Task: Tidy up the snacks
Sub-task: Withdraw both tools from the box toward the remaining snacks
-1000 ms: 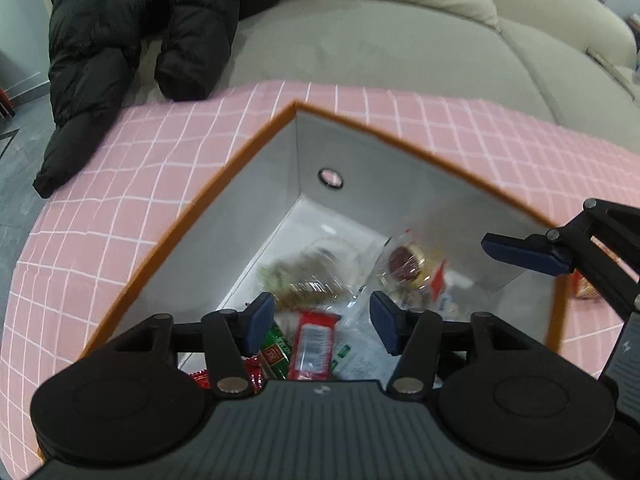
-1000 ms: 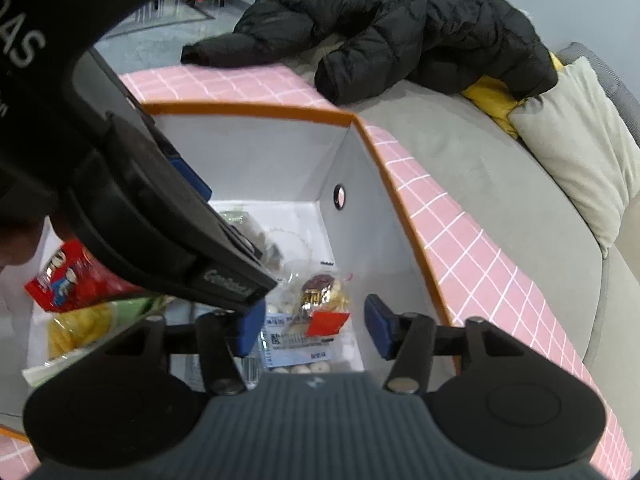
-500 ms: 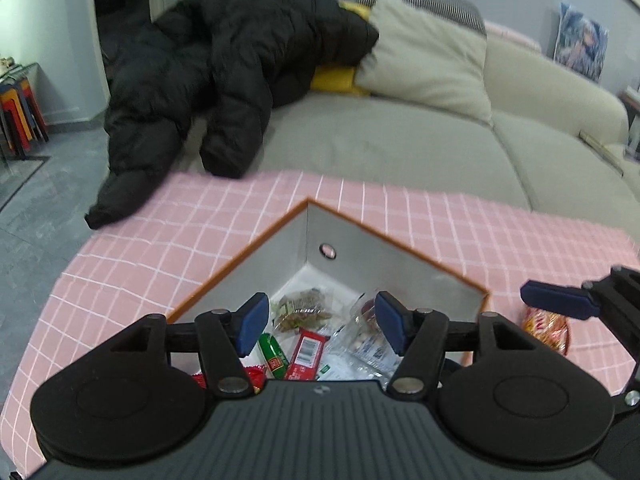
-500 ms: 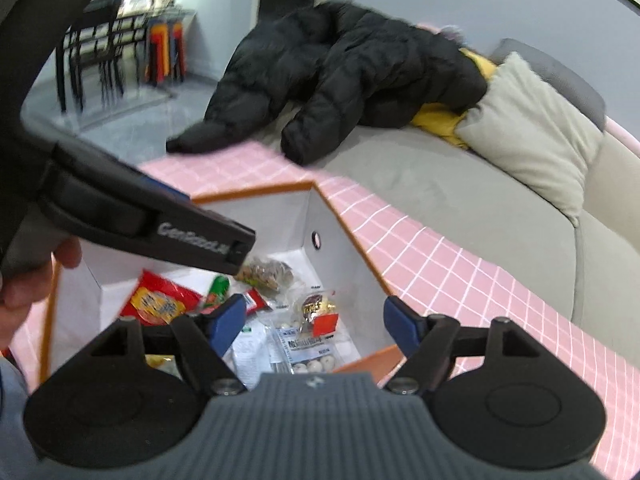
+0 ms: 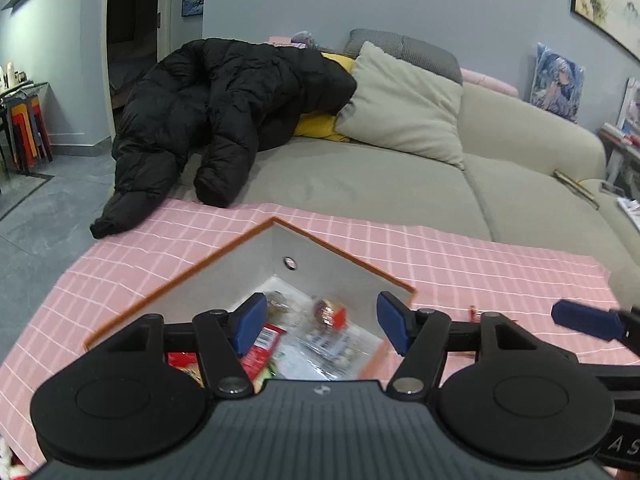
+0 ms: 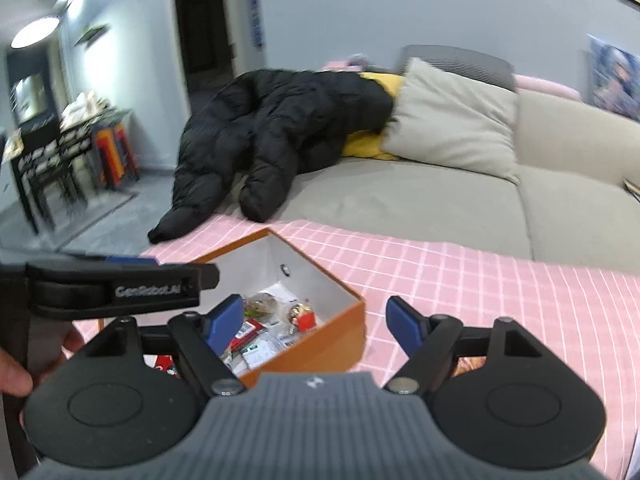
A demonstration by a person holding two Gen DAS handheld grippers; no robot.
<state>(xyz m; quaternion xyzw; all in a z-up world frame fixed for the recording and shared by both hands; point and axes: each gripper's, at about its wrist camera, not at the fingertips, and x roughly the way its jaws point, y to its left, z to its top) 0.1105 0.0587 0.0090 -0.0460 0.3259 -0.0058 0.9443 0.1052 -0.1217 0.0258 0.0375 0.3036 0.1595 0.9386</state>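
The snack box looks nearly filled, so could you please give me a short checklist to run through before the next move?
1. Left gripper open and holding nothing: ok.
2. Right gripper open and holding nothing: ok.
3. Box upright on the pink cloth, top open: ok.
4. Snacks inside lie below the rim, such as the red packet: ok.
5. All snacks are in the box: not ok; a small wrapper lies on the cloth to the right of the box.
6. What that wrapper is, and whether more lie near it: cannot tell, the gripper hides that spot.
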